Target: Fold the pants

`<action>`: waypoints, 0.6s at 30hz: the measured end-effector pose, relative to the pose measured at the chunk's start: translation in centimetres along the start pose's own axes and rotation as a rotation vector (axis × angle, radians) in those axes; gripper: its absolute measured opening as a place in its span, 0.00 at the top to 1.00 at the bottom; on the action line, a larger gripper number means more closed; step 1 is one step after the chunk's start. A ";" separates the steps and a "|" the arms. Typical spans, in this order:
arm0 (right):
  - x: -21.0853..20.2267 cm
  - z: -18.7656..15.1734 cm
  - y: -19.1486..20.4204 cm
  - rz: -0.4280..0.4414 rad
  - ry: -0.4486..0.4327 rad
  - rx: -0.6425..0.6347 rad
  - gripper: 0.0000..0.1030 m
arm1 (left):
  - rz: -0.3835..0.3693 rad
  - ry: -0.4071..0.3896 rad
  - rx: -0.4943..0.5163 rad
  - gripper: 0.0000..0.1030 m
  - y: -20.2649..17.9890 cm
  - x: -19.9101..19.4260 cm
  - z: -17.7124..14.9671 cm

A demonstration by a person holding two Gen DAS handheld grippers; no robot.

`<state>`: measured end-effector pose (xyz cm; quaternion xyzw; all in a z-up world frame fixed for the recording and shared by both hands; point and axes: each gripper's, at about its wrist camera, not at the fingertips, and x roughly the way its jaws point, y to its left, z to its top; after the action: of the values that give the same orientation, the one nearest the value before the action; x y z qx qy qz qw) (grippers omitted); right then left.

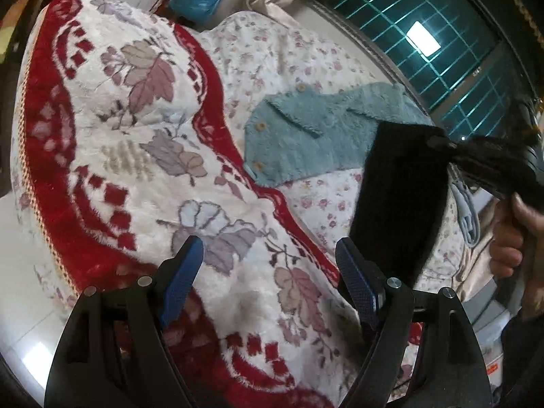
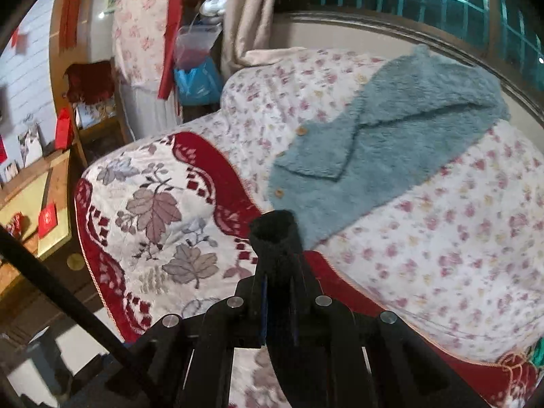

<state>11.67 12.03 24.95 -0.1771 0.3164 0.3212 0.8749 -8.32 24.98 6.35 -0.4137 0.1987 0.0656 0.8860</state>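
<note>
Black knit pants hang in the air, pinched by the right tongs — the left tongs spread wide and empty.

Below both tools lies the bed's white plush blanket with red border and leaf pattern, and beyond it, ahead of the tongs, a flowered white sheet carrying a fluffy teal cardigan with wooden buttons. The pants dangle just right of the left tongs' right finger. The right jaws are closed on a bunched end of the dark fabric. To fold well, the free tool should probably catch the opposite edge at matching height, so the legs line up before being lowered — clear of the cardigan.
</note>
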 end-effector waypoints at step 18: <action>6.1 -12.6 1.2 0.321 -0.040 0.425 0.69 | 0.213 -0.128 -0.100 0.22 1.7 -1.3 -0.5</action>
<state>8.93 9.11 11.45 0.0694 0.3835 0.3854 0.8364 -10.13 25.77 5.37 -0.4288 0.1809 0.1954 0.8633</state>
